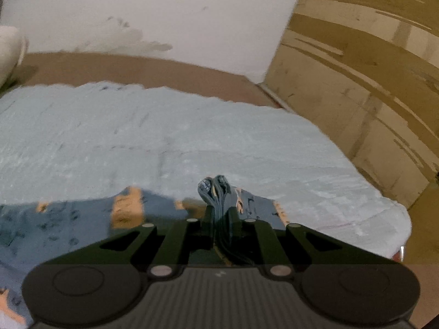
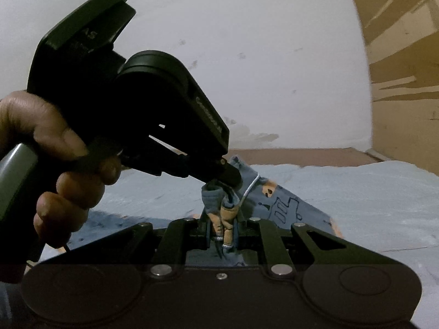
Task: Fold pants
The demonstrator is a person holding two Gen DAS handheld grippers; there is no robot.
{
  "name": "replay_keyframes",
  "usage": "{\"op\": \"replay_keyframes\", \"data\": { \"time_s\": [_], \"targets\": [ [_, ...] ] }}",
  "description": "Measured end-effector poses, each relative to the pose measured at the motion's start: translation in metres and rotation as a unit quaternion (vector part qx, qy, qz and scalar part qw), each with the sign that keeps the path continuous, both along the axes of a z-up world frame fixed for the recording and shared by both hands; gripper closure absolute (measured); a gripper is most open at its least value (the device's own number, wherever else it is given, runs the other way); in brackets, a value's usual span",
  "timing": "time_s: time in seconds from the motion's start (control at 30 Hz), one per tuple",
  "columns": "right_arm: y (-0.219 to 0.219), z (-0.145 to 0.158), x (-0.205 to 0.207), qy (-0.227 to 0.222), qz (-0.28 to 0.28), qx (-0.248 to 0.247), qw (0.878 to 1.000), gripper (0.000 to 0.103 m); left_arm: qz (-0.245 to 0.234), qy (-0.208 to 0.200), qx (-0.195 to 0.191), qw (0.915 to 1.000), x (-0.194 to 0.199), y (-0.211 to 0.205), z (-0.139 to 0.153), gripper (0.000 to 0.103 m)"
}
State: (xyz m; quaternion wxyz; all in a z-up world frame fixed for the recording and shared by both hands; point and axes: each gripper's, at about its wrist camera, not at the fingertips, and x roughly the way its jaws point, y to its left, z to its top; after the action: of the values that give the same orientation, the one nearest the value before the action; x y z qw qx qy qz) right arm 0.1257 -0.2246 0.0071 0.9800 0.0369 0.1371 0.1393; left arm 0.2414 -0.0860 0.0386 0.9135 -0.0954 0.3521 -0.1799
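Observation:
The pants [image 1: 68, 219] are blue with orange patches and dark prints, lying on a pale blue bed sheet [image 1: 192, 137]. My left gripper [image 1: 221, 208] is shut on a bunched edge of the pants, which sticks up between its fingers. In the right wrist view the pants [image 2: 285, 205] spread right over the sheet. My right gripper [image 2: 222, 224] is shut on a bunched fold with a white drawstring. The left gripper [image 2: 227, 176], held in a hand, pinches the same cloth just above and beyond it.
The bed sheet [image 2: 370, 205] covers a mattress against a white wall [image 1: 164, 8]. A brown headboard strip [image 1: 137, 68] runs behind it. A wooden wardrobe [image 1: 356, 68] stands at the right. A pale pillow [image 1: 8, 52] sits at far left.

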Motion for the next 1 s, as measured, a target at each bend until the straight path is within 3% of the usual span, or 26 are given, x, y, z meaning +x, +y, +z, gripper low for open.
{"op": "replay_keyframes", "data": {
  "time_s": [0.47, 0.87, 1.0],
  "targets": [
    [0.054, -0.051, 0.017, 0.070, 0.059, -0.053, 0.994, 0.086, 0.044, 0.063, -0.047, 0.9959, 0.007, 0.067, -0.078, 0.094],
    [0.066, -0.058, 0.016, 0.065, 0.057, -0.082, 0.993, 0.081, 0.052, 0.073, -0.073, 0.9933, 0.009, 0.072, -0.093, 0.093],
    [0.062, -0.057, 0.024, 0.061, 0.059, -0.088, 0.993, 0.079, 0.054, 0.075, -0.075, 0.9929, 0.009, 0.073, -0.091, 0.088]
  ]
}}
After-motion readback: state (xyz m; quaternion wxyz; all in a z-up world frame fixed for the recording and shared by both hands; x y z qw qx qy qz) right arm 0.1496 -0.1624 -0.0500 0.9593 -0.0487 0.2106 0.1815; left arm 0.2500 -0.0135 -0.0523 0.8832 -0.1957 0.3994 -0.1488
